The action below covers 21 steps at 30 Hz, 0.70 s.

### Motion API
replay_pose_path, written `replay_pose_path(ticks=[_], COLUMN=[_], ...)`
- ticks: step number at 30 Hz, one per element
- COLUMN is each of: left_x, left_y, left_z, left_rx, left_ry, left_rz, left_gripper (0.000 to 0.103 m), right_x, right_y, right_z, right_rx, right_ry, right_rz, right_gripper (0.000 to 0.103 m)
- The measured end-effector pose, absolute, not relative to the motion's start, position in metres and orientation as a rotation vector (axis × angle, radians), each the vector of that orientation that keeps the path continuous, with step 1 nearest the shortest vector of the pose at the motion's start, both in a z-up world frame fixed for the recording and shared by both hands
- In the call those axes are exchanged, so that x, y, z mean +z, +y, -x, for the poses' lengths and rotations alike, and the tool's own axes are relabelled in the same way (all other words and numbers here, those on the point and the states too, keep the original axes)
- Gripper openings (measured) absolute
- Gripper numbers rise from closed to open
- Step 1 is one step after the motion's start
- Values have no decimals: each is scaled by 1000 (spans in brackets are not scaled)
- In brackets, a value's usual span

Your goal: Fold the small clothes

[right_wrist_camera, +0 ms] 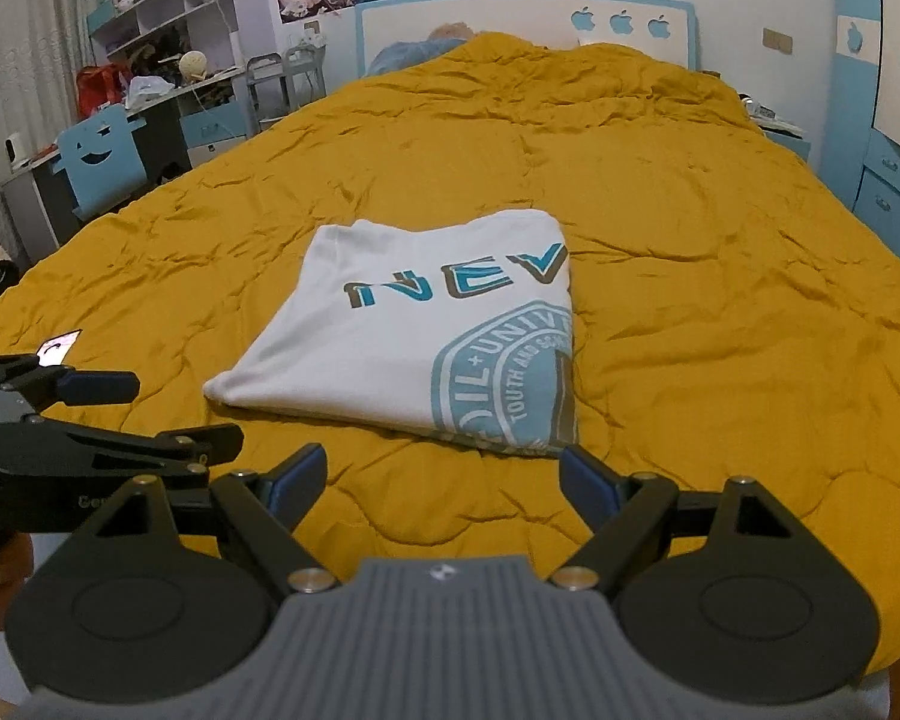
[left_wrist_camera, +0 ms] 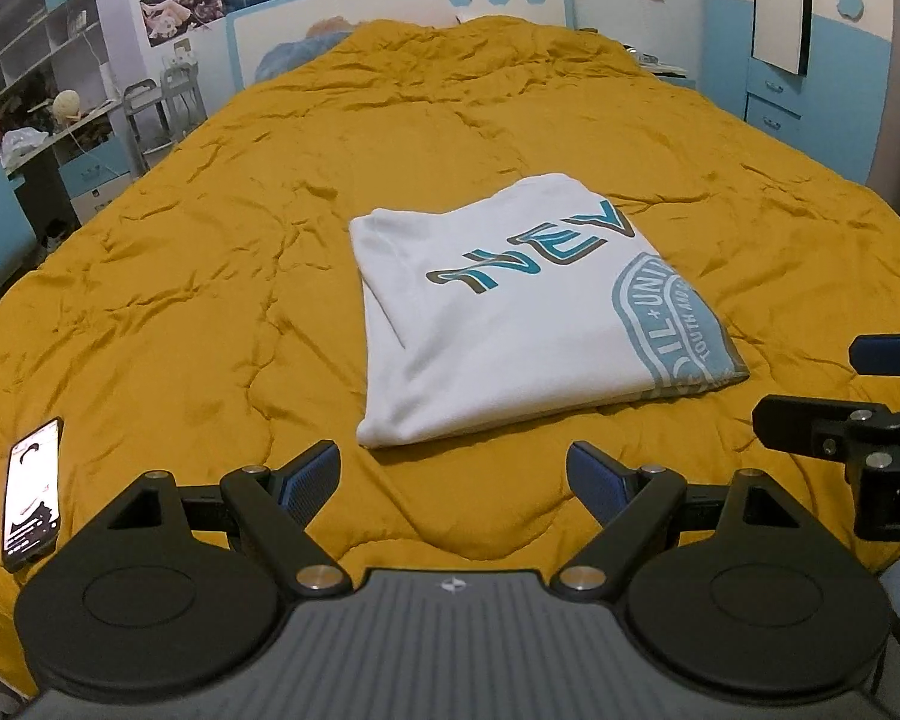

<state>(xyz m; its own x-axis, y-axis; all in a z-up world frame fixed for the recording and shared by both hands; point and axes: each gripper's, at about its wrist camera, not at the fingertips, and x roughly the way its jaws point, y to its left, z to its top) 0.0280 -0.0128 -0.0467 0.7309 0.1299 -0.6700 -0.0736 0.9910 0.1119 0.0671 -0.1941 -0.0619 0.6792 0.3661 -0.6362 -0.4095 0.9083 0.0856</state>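
A white T-shirt [left_wrist_camera: 510,324] with blue lettering and a round blue badge lies folded into a flat rectangle on the mustard quilt [left_wrist_camera: 210,276]. My left gripper [left_wrist_camera: 453,480] hovers open just short of the shirt's near edge, nothing between its blue pads. The right wrist view shows the same folded shirt [right_wrist_camera: 402,348]. There my right gripper [right_wrist_camera: 444,483] is open too, just before the shirt's near right corner. Each gripper shows at the side of the other's view: the right one [left_wrist_camera: 852,396], the left one [right_wrist_camera: 150,417].
A phone [left_wrist_camera: 33,492] with a lit screen lies on the quilt near the left front edge. Around the bed stand a desk with shelves [right_wrist_camera: 150,60] on the left, a headboard [left_wrist_camera: 402,6] at the far end, and a blue wardrobe [left_wrist_camera: 810,60] on the right.
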Motion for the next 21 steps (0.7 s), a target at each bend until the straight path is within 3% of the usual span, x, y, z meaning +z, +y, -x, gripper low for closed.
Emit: replay_pose_path(ticks=[21], left_x=[-39], left_y=[-7], left_z=[-29], left_rx=[124], left_ry=[734], left_rz=[-76], left_gripper=[100], right_x=[-59], right_y=[-193], right_z=[-65], right_rx=[445], right_ry=[700], right_rz=[84], right_gripper=[80])
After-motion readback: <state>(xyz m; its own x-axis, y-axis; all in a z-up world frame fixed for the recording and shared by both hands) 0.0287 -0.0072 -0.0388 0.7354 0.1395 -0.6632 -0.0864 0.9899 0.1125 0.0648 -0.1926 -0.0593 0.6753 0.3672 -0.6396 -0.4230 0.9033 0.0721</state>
